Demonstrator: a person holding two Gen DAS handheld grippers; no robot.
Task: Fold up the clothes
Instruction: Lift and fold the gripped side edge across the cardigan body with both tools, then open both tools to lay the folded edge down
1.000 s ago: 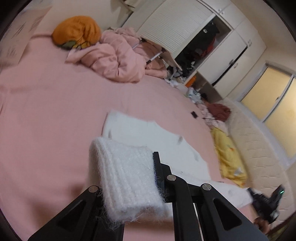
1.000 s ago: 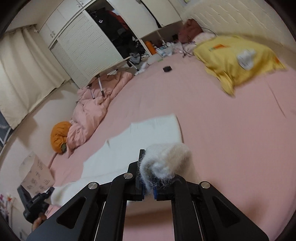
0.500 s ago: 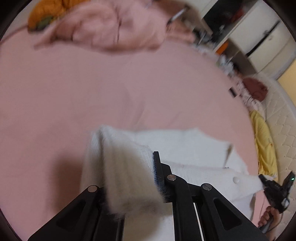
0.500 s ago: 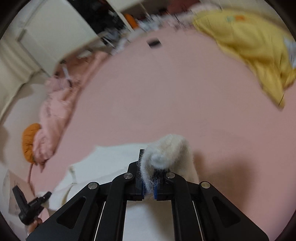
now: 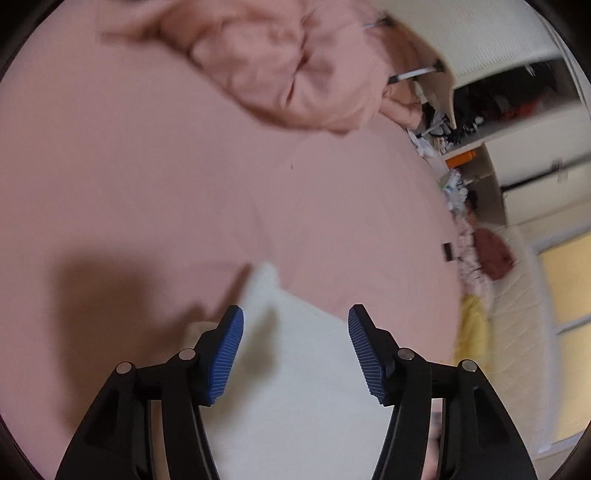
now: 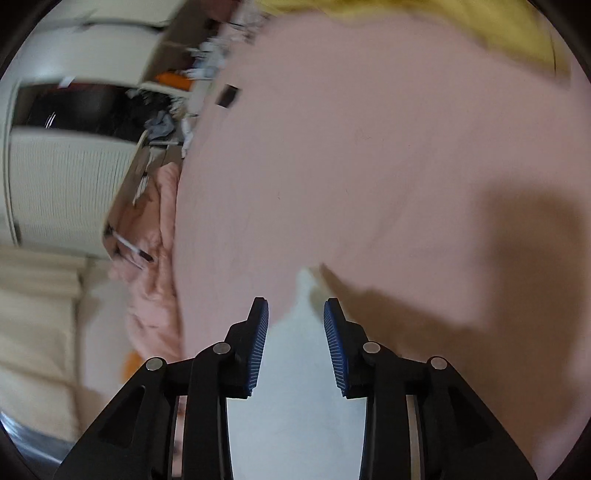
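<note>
**Motion blur and frame edges hide much of the scene**

Both wrist views are smeared by motion. The white garment point(image 5: 295, 369) runs off the bottom edge of the left view, partly behind the left tool point(image 5: 295, 321); its outline is soft and its knit cannot be made out. In the right view it point(image 6: 295, 369) is likewise cut off below, behind the right tool point(image 6: 295, 314). The yellow cloth point(image 6: 406, 14) is clipped by the top edge. The open wardrobe's contents point(image 5: 509, 99) are too blurred to identify.
</note>
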